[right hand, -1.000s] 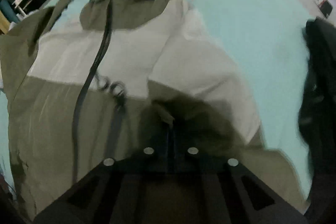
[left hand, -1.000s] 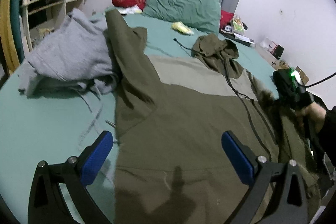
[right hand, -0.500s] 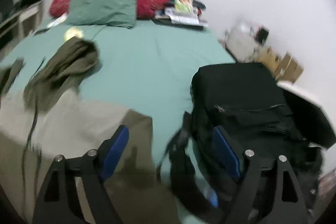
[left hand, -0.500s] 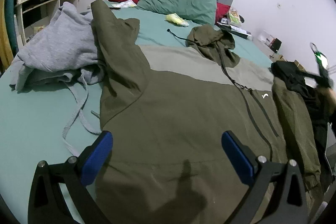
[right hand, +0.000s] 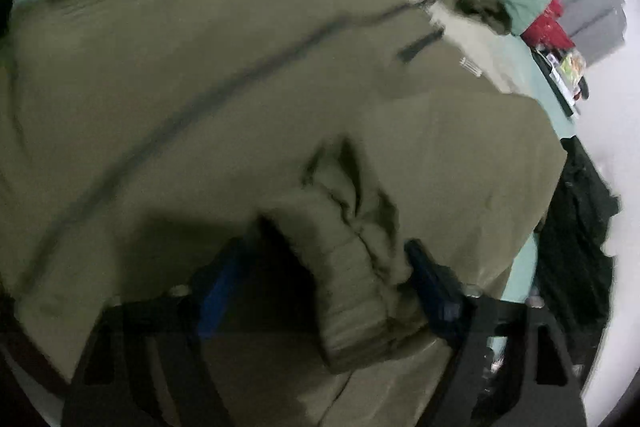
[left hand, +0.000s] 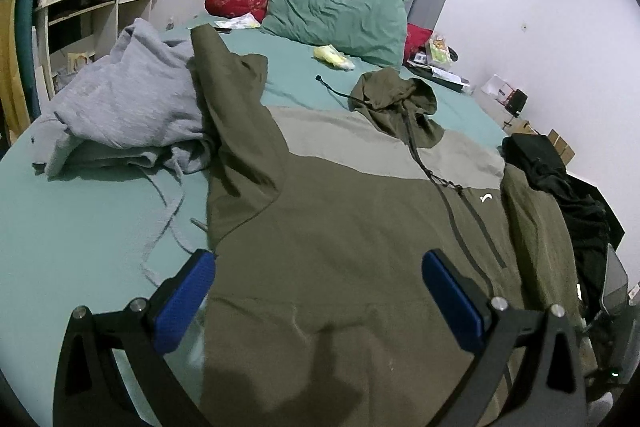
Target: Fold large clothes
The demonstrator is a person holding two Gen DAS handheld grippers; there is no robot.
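Note:
An olive hoodie [left hand: 340,219] with a pale chest band lies front-up on the teal bed [left hand: 80,235], hood [left hand: 392,99] toward the pillows. One sleeve [left hand: 232,99] points up the bed; the other [left hand: 532,219] runs along its right side. My left gripper [left hand: 316,263] hovers open over the lower body of the hoodie, holding nothing. In the blurred right wrist view, my right gripper [right hand: 320,279] points down over the hoodie [right hand: 200,67]. Its jaws are closing with the ribbed cuff [right hand: 348,267] between them, and a dark gap still shows beside the left pad.
A grey sweatshirt pile [left hand: 128,103] lies left of the hoodie, drawstrings trailing on the sheet. A black garment [left hand: 560,179] sits at the bed's right edge. Green and red pillows [left hand: 336,19] lean on the headboard. Shelves [left hand: 80,11] stand at the far left.
My right gripper let go at the hoodie's shoulder, opened, swung past the black garment and came down over the sleeve cuff. The right hand has left the left wrist view.

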